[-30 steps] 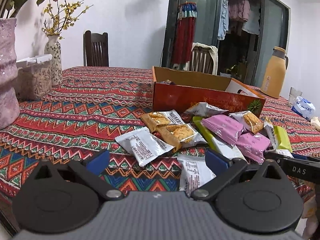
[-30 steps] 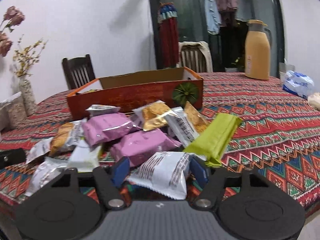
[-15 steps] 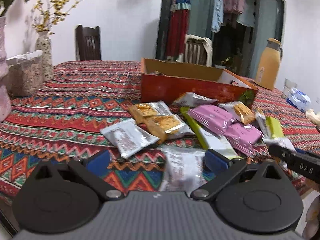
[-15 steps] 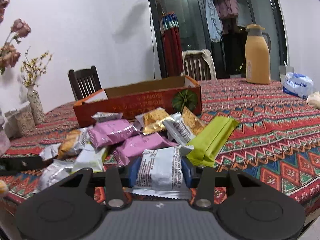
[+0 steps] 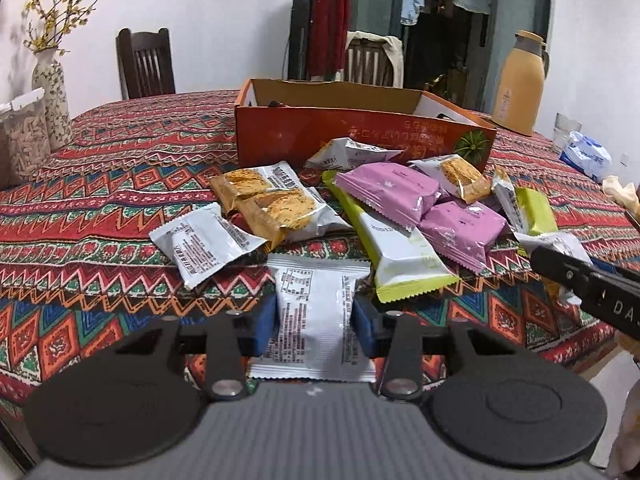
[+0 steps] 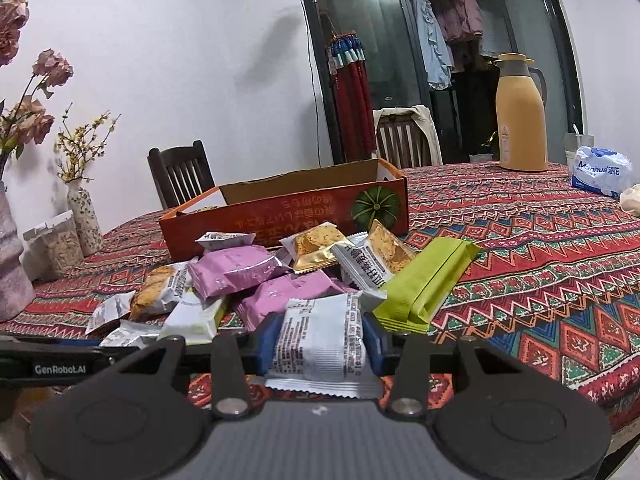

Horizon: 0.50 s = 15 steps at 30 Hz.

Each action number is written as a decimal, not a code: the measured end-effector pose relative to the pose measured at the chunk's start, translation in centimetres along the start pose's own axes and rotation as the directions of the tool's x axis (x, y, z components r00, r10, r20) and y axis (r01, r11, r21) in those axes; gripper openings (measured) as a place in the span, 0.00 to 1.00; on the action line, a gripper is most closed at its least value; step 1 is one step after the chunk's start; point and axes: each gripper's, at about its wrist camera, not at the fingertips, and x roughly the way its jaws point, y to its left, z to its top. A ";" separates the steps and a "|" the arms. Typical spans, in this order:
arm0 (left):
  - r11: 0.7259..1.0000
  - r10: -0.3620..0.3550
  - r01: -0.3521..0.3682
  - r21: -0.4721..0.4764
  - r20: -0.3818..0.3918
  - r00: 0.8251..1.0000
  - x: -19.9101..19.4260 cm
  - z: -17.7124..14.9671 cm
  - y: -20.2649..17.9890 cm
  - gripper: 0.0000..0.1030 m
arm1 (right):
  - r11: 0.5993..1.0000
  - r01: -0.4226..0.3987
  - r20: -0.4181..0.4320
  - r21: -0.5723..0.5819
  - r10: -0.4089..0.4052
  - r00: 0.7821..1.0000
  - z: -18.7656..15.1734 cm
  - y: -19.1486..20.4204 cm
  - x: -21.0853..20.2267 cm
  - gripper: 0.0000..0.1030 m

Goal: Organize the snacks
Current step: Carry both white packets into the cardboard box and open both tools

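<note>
A pile of snack packets lies on the patterned tablecloth in front of an open orange cardboard box [image 5: 360,136], which also shows in the right wrist view [image 6: 280,220]. My left gripper [image 5: 314,322] is shut on a white snack packet [image 5: 312,312] at the near table edge. My right gripper [image 6: 320,340] is shut on another white snack packet [image 6: 320,340] and holds it just above the table. Pink packets [image 5: 384,192], [image 6: 236,268], a green packet [image 6: 432,284] and biscuit packets [image 5: 272,204] lie in the pile.
A tan thermos [image 6: 520,120] and a tissue pack [image 6: 600,170] stand at the far right. Flower vases [image 6: 82,216] and a clear container [image 5: 22,140] stand at the left. Chairs [image 5: 146,64] stand behind the table. The other gripper's body [image 5: 592,292] reaches in at the right.
My left gripper has closed on the white packet in front of it. My right gripper has closed on its white packet and lifted it slightly.
</note>
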 end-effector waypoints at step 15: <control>1.000 -0.016 0.019 -0.023 0.134 0.991 -1.6 4.9 -0.5 0.40 | 0.998 -0.006 0.062 -0.067 0.010 0.998 2.8 0.6 1.5 0.42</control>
